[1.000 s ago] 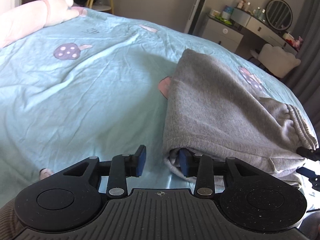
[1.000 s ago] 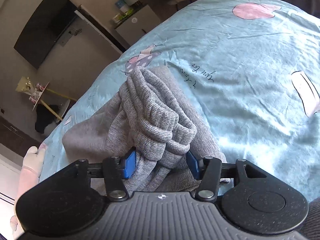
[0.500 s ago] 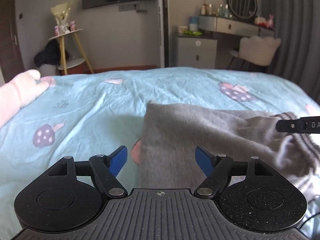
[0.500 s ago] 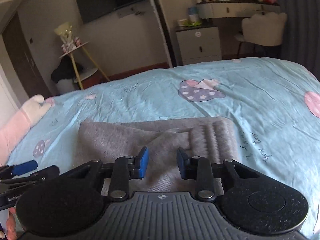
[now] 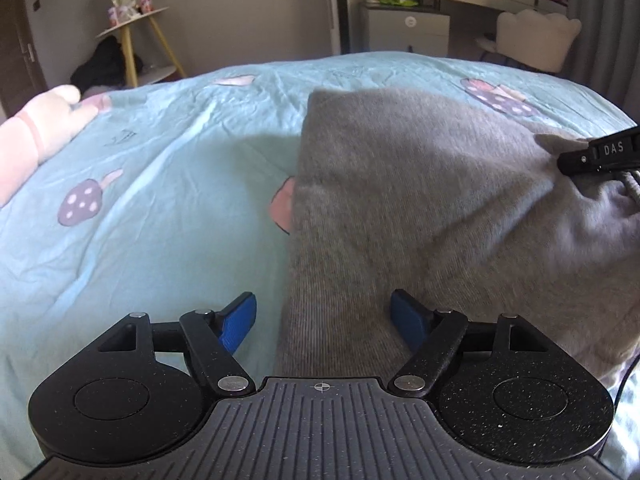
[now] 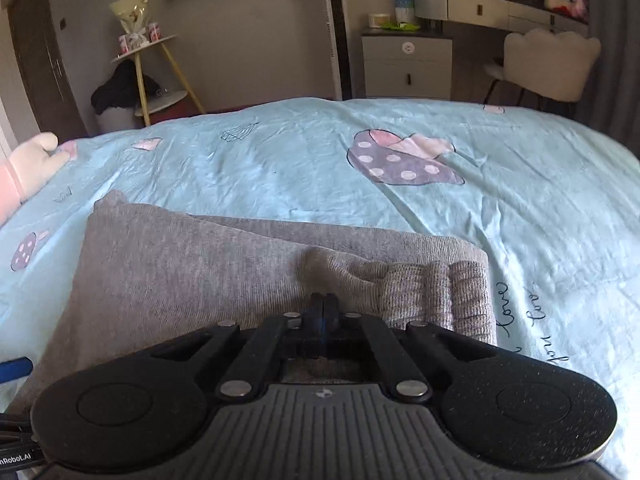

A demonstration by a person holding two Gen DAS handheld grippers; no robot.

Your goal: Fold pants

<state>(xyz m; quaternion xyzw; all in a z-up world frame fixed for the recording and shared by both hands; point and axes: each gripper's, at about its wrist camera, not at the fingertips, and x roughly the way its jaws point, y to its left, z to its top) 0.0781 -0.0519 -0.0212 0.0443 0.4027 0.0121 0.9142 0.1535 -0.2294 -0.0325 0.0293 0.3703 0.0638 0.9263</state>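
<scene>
The grey pants (image 5: 420,200) lie folded into a thick rectangle on the light blue bedspread (image 5: 160,184). In the left wrist view my left gripper (image 5: 324,318) is open, its blue pads either side of the near left edge of the pants. In the right wrist view the pants (image 6: 180,272) lie just ahead, with the ribbed waistband (image 6: 440,292) at their right end. My right gripper (image 6: 324,312) is shut, its pads pressed together over the pants' near edge beside the waistband. No fabric shows between the pads. The right gripper's finger (image 5: 600,152) shows at the left view's right edge.
A pink plush toy (image 5: 36,128) lies at the bed's left side. Beyond the bed stand a yellow-legged side table (image 6: 148,72), a white cabinet (image 6: 406,66), a dressing table with round mirror (image 6: 508,4) and a white chair (image 6: 548,64).
My right gripper let go of the waistband and closed fully. My left gripper opened wide and came off the pants' edge. Both views levelled out over the bed.
</scene>
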